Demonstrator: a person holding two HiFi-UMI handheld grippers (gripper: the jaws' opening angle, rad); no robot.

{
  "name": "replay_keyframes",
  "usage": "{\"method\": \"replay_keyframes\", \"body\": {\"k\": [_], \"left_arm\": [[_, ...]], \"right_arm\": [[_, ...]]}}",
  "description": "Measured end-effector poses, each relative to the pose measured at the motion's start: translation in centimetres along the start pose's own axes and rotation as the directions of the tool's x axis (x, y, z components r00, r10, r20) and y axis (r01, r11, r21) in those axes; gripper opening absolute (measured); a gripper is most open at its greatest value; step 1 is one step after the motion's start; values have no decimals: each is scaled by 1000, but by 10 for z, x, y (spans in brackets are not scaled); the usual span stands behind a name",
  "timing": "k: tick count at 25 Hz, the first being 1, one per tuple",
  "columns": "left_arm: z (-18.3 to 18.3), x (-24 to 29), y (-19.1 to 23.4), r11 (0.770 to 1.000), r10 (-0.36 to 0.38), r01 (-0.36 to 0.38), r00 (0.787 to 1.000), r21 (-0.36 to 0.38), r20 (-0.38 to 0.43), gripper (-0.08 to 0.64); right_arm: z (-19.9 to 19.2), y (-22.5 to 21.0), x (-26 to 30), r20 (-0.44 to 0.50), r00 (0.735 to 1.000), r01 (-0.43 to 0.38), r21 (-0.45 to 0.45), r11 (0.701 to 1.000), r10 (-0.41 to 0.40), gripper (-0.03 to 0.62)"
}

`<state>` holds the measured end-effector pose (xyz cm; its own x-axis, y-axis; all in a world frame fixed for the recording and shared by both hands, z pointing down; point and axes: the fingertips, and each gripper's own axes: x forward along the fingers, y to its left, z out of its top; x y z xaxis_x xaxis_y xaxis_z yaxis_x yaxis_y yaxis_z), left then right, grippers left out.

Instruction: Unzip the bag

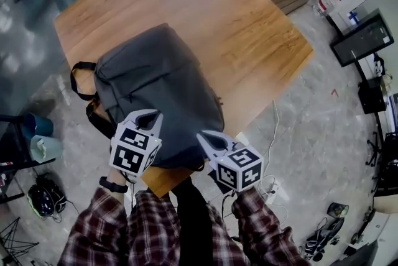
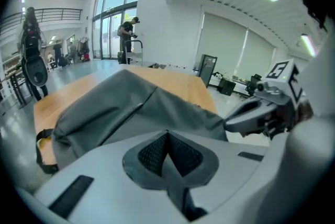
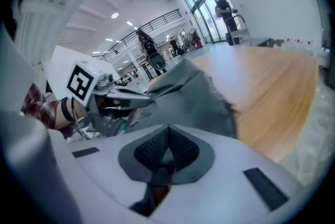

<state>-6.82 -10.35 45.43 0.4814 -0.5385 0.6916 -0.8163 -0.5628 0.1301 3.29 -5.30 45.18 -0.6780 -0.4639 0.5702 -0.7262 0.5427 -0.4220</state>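
Grey backpack (image 1: 158, 87) lies flat on the wooden table (image 1: 249, 28), long axis pointing away from the person. The 2 grippers sit at its near end, both with jaws pinched together on nothing. Left gripper (image 1: 148, 117) looks a touch closer than right gripper (image 1: 207, 138). Can't spot the zip pull.

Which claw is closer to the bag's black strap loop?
Left. The left gripper is at the bag's near edge, just right of the strap loop; the right gripper is farther right.
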Motion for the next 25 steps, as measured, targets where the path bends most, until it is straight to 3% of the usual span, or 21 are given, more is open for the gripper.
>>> {"method": "replay_keyframes", "body": {"k": [3,5,9,12,14,16,19,25], "left_arm": [[24,33,-37,994,-102,102,995,47,-3,6],[36,57,-58,985,-155,156,988,68,-28,6],[45,101,-84,973,-216,222,973,65,-83,6],[40,122,-86,969,-227,236,966,67,-127,6],[34,129,-84,969,-238,246,962,40,-136,6],[30,134,-80,969,-244,248,961,9,-128,6],[28,136,-78,971,-238,241,964,6,-118,6],[26,139,-79,972,-232,235,965,11,-125,6]], "right_arm": [[23,-64,-22,22,997,70,-62,996,-68,11],[29,-91,-24,-27,997,67,-156,986,-72,11],[18,-119,-11,-182,982,-14,-334,942,-49,12],[10,-127,1,-233,972,-76,-429,900,-29,16],[7,-131,7,-262,965,-116,-490,864,-18,52],[10,-134,12,-264,964,-137,-567,812,-22,63],[17,-133,18,-265,963,-157,-699,698,-48,67],[5,-137,32,-399,909,-304,-834,460,-121,67]]}}
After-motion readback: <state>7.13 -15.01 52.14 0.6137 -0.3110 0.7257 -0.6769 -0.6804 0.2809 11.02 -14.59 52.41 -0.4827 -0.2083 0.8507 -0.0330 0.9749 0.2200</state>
